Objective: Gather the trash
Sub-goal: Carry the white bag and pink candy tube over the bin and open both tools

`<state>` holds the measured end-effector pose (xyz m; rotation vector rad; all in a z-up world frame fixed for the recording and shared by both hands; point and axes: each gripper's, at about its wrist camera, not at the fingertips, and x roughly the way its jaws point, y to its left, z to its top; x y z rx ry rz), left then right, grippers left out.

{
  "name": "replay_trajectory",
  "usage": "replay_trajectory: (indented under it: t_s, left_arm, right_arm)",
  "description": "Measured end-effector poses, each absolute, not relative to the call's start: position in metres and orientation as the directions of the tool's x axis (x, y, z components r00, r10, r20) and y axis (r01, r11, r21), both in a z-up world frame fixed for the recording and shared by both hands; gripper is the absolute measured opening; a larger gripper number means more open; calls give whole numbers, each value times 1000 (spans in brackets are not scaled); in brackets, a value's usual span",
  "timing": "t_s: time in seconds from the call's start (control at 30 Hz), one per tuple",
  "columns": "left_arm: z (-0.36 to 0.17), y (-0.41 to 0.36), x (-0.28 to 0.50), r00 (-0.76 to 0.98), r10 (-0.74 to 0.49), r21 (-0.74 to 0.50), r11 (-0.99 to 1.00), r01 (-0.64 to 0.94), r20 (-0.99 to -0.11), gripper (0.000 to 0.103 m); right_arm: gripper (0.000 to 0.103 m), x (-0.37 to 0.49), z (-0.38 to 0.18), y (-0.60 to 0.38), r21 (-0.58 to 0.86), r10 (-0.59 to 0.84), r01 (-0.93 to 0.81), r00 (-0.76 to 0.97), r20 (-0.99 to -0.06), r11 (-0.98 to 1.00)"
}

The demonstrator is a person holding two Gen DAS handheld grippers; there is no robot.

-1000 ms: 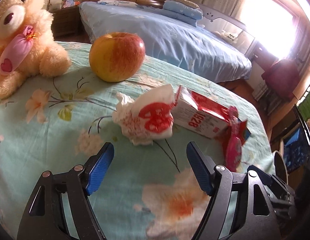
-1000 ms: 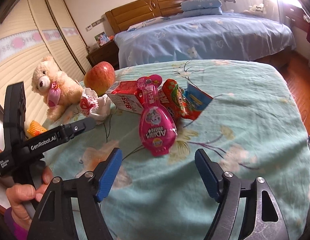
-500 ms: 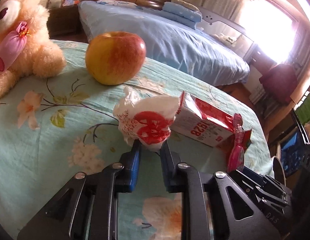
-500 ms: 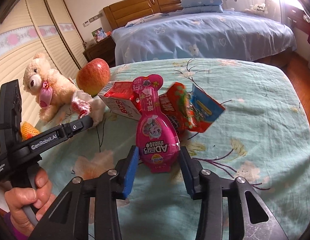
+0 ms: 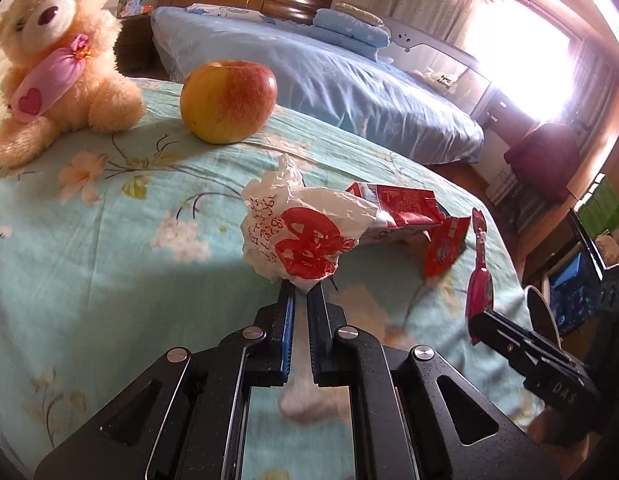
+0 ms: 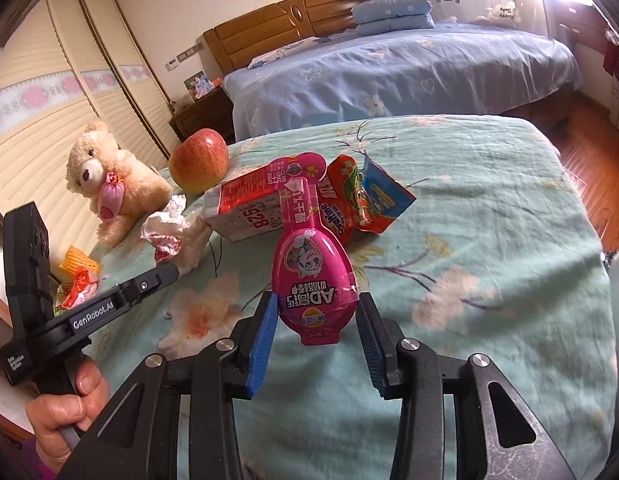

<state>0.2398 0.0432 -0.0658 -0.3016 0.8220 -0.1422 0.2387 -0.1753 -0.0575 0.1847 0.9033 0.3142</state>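
My left gripper (image 5: 300, 292) is shut on a crumpled white-and-red plastic wrapper (image 5: 305, 236) and holds it just above the floral tablecloth (image 5: 109, 248). The wrapper also shows in the right wrist view (image 6: 167, 230). My right gripper (image 6: 315, 320) is shut on a pink egg-shaped snack pack (image 6: 311, 268), lifted off the cloth; it also shows edge-on in the left wrist view (image 5: 479, 276). A red-and-white milk carton (image 6: 245, 208) and an orange-blue snack bag (image 6: 357, 204) lie behind it on the table.
An apple (image 5: 228, 101) and a teddy bear (image 5: 57, 52) stand at the table's far left. Orange and yellow scraps (image 6: 77, 276) lie at the left edge. A blue bed (image 6: 389, 76) stands beyond the table, a wardrobe on the left.
Both grippers closed from wide open: the left onto the crumpled wrapper, the right onto the pink pack. Both items have lifted slightly off the cloth.
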Motion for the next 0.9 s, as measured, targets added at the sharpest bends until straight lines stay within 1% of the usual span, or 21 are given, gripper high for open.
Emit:
replay_trajectory:
  t_s: [0.23, 0.43, 0.9]
  left_arm:
    - [-64, 37, 214, 673, -262, -336, 942, 21, -692, 5]
    - [-61, 14, 193, 656, -311, -346, 935, 80, -688, 4]
    - [-51, -44, 173, 628, -384, -332, 921, 204, -677, 3]
  right_arm:
    - [41, 216, -52, -185, 296, 342, -178, 592, -730, 939]
    - [41, 200, -50, -200, 301, 331, -154, 603, -726, 941]
    - [41, 167, -41, -250, 300, 275, -74, 647, -712, 951]
